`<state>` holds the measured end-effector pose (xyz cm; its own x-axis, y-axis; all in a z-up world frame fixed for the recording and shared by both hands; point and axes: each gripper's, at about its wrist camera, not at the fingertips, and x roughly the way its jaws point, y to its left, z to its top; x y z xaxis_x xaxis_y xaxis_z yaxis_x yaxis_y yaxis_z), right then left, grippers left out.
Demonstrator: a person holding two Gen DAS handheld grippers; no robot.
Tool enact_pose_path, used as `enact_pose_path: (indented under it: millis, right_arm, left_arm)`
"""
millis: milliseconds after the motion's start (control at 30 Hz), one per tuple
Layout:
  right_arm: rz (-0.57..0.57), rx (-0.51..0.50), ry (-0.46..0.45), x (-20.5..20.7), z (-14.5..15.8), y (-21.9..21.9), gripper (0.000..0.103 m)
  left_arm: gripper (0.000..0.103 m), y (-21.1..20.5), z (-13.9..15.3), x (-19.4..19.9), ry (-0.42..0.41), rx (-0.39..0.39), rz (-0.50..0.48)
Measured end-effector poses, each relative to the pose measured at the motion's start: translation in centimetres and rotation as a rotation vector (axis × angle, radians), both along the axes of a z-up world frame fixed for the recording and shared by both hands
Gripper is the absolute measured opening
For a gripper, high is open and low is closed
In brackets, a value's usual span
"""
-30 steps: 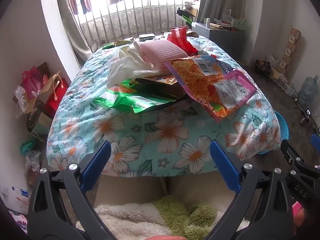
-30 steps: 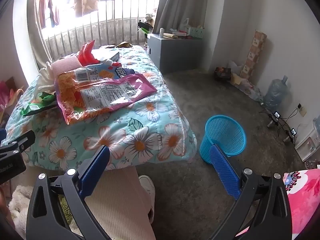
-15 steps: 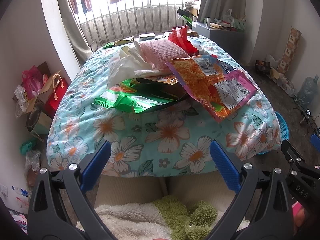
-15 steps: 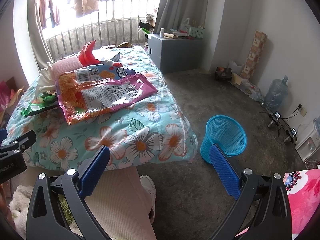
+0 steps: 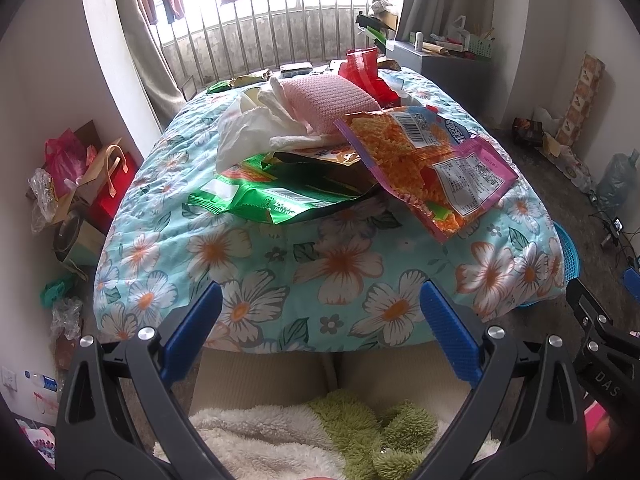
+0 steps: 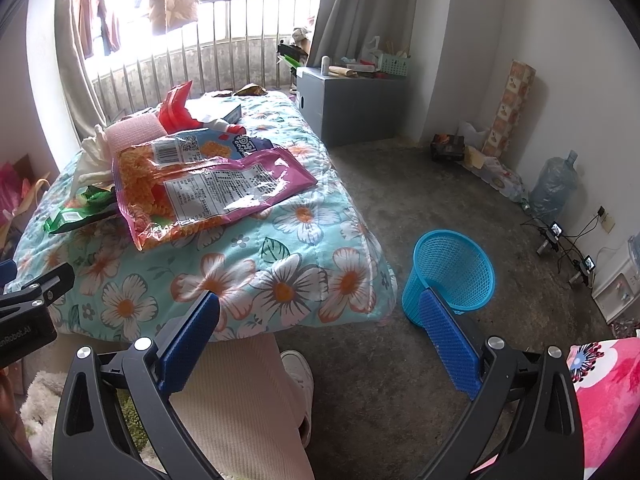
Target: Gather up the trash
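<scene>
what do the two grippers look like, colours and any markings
Both the left gripper and the right gripper have black skeletal frames with triangular cutouts, silver bolts and blue ribbed finger pads. White lettering marks each body where the other camera catches it, only partly legible.

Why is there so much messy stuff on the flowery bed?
Empty snack bags lie heaped on the floral quilt: a large pink-and-orange wrapper overlapping a green wrapper and crumpled white tissue. The blue mesh basket on the floor looks empty.

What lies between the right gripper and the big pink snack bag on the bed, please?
In the right wrist view, only bare floral quilt separates the open right gripper from the pink snack bag.
</scene>
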<state>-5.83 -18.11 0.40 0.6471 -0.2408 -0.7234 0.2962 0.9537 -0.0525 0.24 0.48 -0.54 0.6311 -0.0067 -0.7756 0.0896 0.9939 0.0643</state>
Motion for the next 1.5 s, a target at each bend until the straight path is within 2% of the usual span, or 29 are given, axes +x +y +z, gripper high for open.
enact_pose_path:
  millis: [1500]
  right_arm:
    - [0.004,0.017,0.008,0.1,-0.4,0.0,0.097]
  left_arm:
    - [0.095,0.7,-1.0,-0.4,0.022,0.004,0.008]
